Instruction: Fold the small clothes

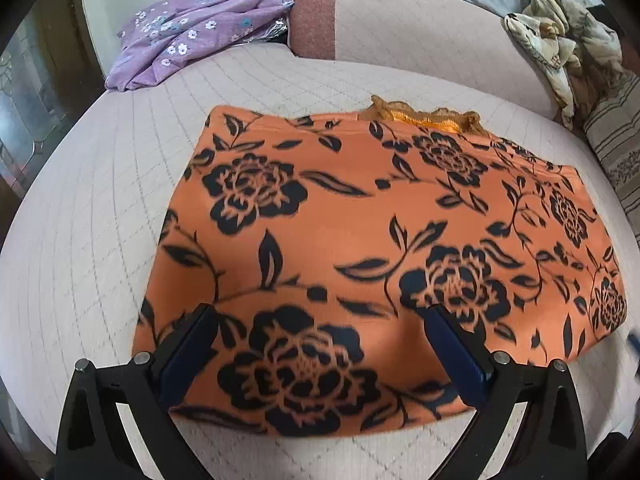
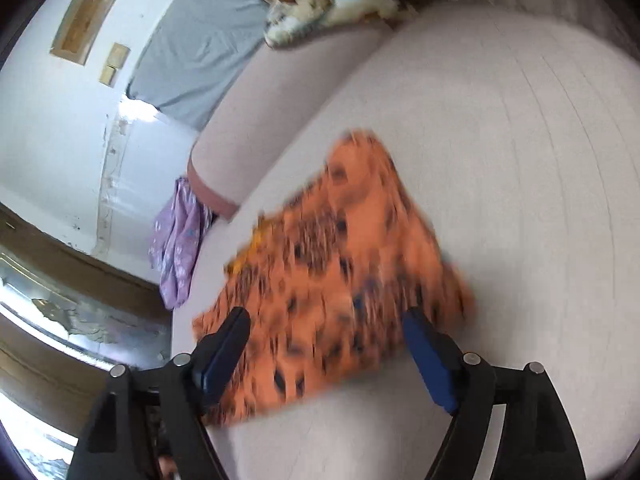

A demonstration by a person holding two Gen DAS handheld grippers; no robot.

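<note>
An orange garment with a black flower print [image 1: 360,248] lies folded flat on the pale quilted couch seat [image 1: 100,240], with a lace-edged orange piece showing at its far edge. My left gripper [image 1: 320,316] is open and empty, its fingers above the garment's near edge. In the right wrist view the same garment [image 2: 336,280] is blurred by motion. My right gripper [image 2: 326,320] is open and empty above its near part.
A purple flowered cloth [image 1: 192,28] lies at the far left by the pink armrest [image 1: 312,20]. A crumpled beige patterned cloth [image 1: 568,40] sits at the far right on the backrest. A striped cushion [image 1: 616,148] is at the right.
</note>
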